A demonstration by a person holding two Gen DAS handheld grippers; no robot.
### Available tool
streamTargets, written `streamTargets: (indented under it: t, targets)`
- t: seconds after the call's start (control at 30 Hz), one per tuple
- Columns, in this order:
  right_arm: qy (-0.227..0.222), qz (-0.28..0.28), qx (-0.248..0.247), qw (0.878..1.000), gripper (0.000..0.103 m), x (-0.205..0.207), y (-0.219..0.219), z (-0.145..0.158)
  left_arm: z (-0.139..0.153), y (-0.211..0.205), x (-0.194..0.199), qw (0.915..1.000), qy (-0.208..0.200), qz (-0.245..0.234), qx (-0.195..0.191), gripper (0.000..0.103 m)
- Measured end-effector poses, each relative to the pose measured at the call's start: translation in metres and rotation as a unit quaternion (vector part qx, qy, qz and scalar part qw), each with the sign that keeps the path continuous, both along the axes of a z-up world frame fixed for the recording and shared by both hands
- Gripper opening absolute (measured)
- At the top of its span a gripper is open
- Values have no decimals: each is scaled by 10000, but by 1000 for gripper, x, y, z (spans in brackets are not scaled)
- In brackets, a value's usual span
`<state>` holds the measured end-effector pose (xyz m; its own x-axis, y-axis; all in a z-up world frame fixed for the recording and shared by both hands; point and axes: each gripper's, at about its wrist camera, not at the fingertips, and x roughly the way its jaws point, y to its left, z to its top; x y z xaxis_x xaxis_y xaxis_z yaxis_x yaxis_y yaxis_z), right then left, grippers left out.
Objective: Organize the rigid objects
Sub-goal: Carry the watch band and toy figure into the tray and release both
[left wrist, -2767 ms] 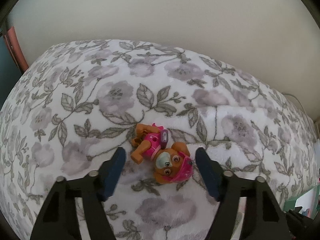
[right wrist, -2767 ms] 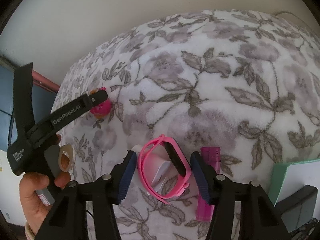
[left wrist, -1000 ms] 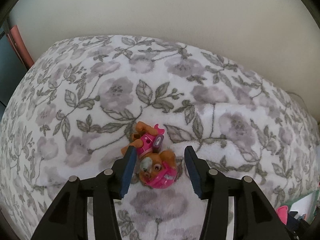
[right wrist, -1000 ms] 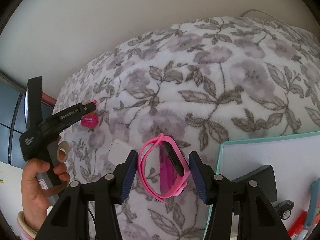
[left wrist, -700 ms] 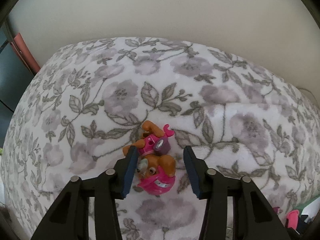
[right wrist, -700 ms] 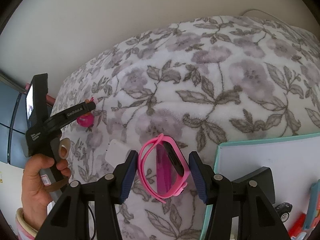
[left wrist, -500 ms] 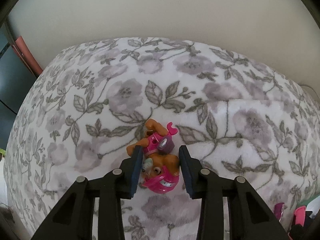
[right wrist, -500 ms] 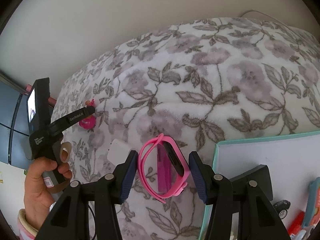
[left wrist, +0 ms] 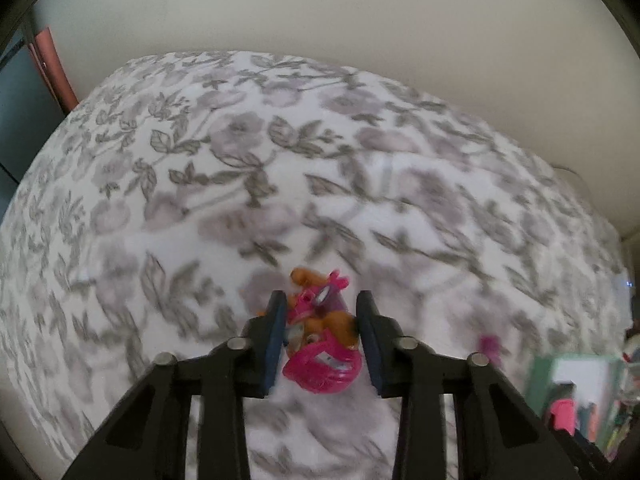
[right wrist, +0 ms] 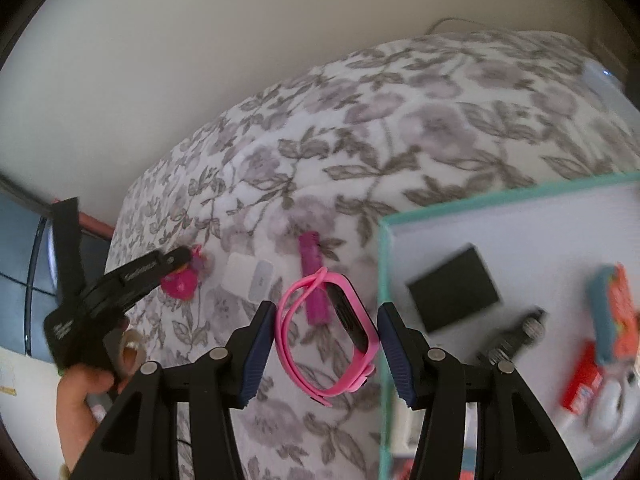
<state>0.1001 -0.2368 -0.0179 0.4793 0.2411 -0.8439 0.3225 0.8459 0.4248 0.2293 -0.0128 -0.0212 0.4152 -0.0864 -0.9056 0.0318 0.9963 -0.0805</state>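
A white blanket (left wrist: 224, 184) printed with grey-lilac flowers and leaves fills most of both views, bulging across the middle of each frame. Behind it, a plain cream wall (left wrist: 320, 12) takes up the upper part of the pictures. At the left edge of the left wrist view a reddish-brown post (left wrist: 54, 68) stands against a dark blue-grey panel (left wrist: 20, 108). In the right wrist view a thin pale cable (right wrist: 452, 24) loops at the top of the blanket, against the wall.
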Motion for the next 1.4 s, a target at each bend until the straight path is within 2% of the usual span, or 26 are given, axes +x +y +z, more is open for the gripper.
streamTargets:
  t: [0.2,0.43,0.53,0.67,0.77,0.87,1.0,1.2,1.4]
  targets:
    - [-80,-434,-14,9990,55,-43,-20,9,24,-38,-44,9984,-145,-394,-367,16]
    - [-198,-832,48,9963,55,-81,-49,13,47,-61,-83,9959,-348,-670,-495,16]
    - [-165,-1085,-113,9939,55,-94,-66,15,59,-74,-102,9934,-472,-771,-710,16]
    - [-45,-1426,-242,9895,55,-111,-96,12,65,-102,-126,9894,-445,-956,-1003,16]
    - [60,-1671,-387,9852,55,-123,-117,10,68,-127,-144,9858,-463,-1160,-1120,10]
    - [151,-1951,-558,9791,55,-139,-139,10,69,-154,-161,9819,-522,-1434,-1125,10]
    - [265,-2144,-670,9741,55,-153,-159,6,59,-182,-180,9774,-575,-1807,-932,10]
    - [490,-2267,-795,9695,55,-161,-178,-3,39,-194,-183,9786,-332,-1884,-754,10]
    - [672,-2221,-905,9685,55,-158,-177,-12,28,-192,-181,9810,-183,-1837,-593,10]
